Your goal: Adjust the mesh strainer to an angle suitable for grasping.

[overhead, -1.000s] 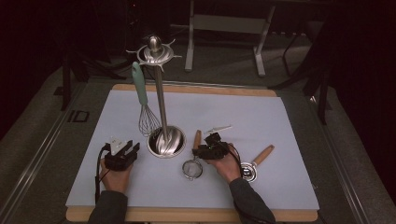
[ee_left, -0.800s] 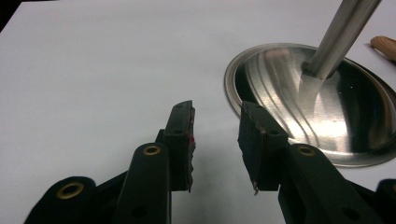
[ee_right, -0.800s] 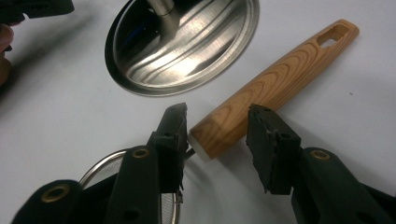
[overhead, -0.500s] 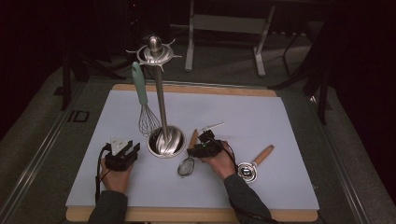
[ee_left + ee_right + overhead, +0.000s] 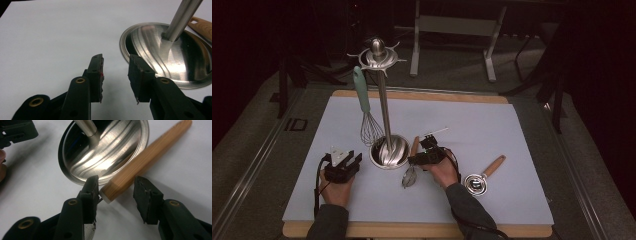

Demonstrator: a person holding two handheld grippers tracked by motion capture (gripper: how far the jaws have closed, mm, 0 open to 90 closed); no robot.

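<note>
1. High view: on the white bench (image 5: 512,130), the right claw (image 5: 414,161) sits over a small mesh strainer with a wooden handle (image 5: 410,176), just beside the round steel base of the utensil stand (image 5: 389,152). The left claw (image 5: 353,161) rests left of that base.
2. Left gripper view: the left claw (image 5: 115,71) is released, nothing between its jaws.
3. Right gripper view: the right claw (image 5: 115,192) has just been opening; the wooden handle (image 5: 147,152) lies between its jaws, unpressed.
</note>
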